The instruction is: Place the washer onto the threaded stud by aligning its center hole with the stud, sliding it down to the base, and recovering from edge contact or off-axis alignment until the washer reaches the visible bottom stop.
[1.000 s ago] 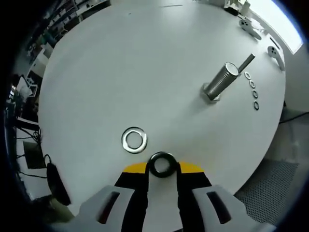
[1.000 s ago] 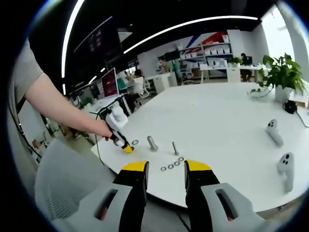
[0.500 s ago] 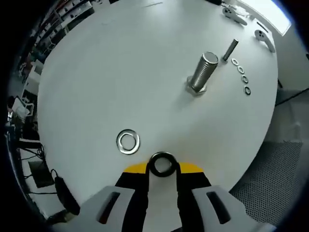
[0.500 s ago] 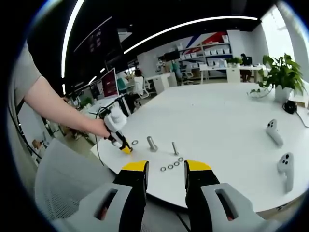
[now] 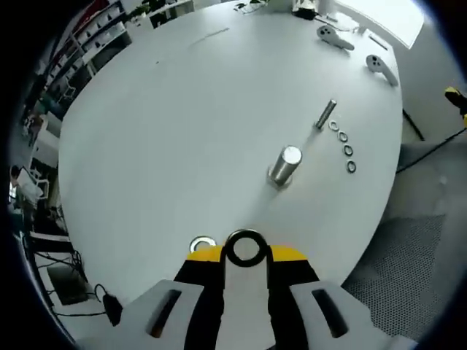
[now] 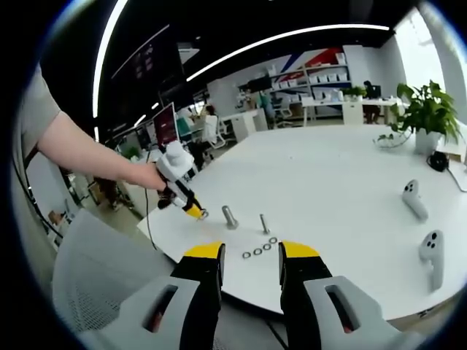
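Washer [image 5: 245, 248] in left claw [image 5: 245, 257]

A dark ring-shaped washer [image 5: 244, 248] is pinched upright in the left tongs [image 5: 244, 257] at lower centre of the left gripper view. The silver threaded stud [image 5: 285, 165] stands upright on the white surface [image 5: 182, 109], right of centre, well apart.

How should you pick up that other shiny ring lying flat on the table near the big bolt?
Probably from straight above. The loose washer lies flat on the white table, so nip its rim: one jaw inside the hole, one outside. The left gripper already carries a washer.
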{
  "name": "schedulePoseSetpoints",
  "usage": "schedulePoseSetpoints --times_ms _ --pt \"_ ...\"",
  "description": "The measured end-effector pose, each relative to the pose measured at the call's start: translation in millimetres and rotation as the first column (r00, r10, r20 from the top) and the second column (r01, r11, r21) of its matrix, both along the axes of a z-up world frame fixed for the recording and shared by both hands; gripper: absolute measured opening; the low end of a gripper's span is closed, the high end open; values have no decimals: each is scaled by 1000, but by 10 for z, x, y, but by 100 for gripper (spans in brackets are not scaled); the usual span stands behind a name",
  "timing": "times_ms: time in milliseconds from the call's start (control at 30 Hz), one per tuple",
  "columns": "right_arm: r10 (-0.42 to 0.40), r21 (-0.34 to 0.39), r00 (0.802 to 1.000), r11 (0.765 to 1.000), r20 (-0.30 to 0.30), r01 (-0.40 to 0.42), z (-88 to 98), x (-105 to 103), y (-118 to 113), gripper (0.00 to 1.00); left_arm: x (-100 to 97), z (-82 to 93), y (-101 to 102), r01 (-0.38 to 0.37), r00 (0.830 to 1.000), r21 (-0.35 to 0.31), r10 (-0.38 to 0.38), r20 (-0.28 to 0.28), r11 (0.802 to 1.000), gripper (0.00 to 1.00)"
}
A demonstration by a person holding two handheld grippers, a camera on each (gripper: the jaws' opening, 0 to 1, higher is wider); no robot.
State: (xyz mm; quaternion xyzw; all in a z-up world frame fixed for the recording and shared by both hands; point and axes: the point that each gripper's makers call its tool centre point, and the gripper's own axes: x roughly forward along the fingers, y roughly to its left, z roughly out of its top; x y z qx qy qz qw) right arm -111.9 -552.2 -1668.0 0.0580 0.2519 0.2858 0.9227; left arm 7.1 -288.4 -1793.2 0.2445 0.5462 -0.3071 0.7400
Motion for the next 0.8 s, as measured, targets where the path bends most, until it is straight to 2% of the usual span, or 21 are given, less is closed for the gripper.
schedulePoseSetpoints --times_ms 100,333,533,800 --pt "0 0 1000 1000 -1 0 -2 -2 0 32 96 116 -125 8 1000 -33 -7 17 999 19" --pt "2 -1 1000 1000 -1 -2 -1 -2 2 32 144 247 -358 46 999 -67 -44 28 997 19" --pt "6 -2 1000 1000 -1 -6 -2 -5 9 32 167 277 -519 77 997 -77 -75 31 994 19" --pt "0 0 1000 1000 1 0 2 2 0 32 154 214 -693 132 991 -57 -131 19 990 19"
